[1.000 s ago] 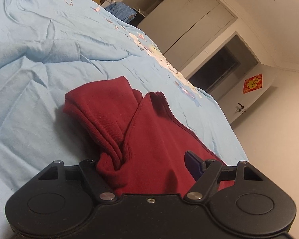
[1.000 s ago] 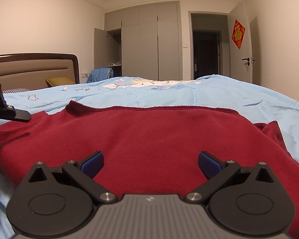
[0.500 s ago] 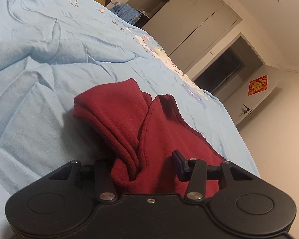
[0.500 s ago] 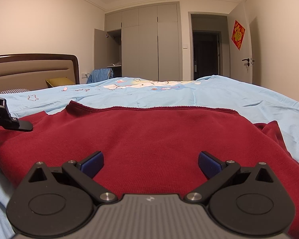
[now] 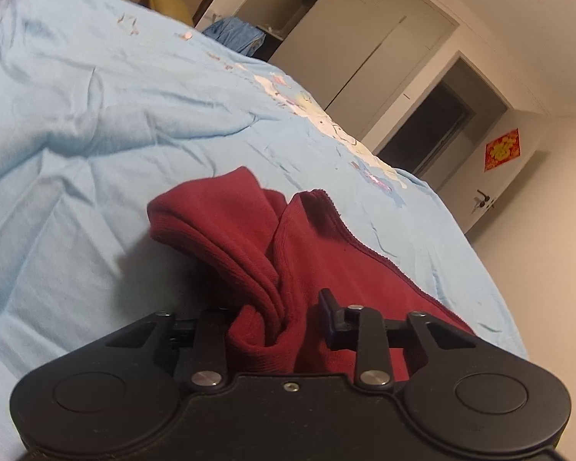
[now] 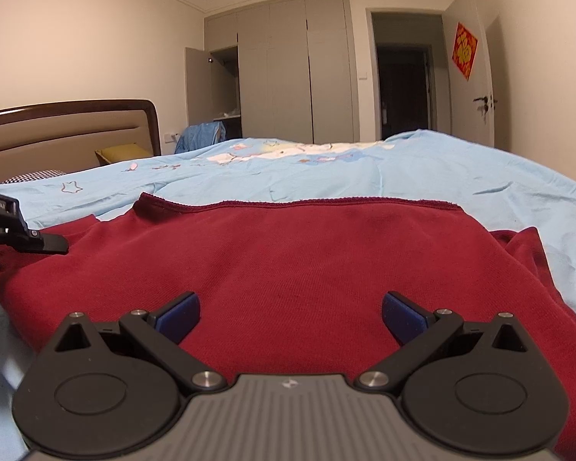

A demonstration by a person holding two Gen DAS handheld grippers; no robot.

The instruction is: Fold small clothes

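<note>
A dark red knit garment (image 5: 326, 261) lies on the light blue bedsheet (image 5: 96, 134). In the left wrist view its sleeve end is folded into thick layers and bunched between my left gripper's (image 5: 272, 326) fingers, which are shut on that bunch. In the right wrist view the garment's body (image 6: 307, 261) spreads flat, its hem running across the far side. My right gripper (image 6: 290, 313) hovers low over the near part of the body, open, with nothing between its blue pads (image 6: 180, 313). The left gripper's finger (image 6: 38, 242) shows at the garment's left edge.
The sheet (image 6: 441, 176) is wrinkled and stretches far beyond the garment on all sides. A padded headboard (image 6: 65, 134) and a yellow pillow (image 6: 121, 152) stand at the left. Wardrobes (image 6: 288, 73) and a dark doorway (image 6: 403, 88) are past the bed.
My left gripper's fingers have drawn together from wide open onto the bunched sleeve edge, and it has tilted a little. The right gripper has stayed still and open.
</note>
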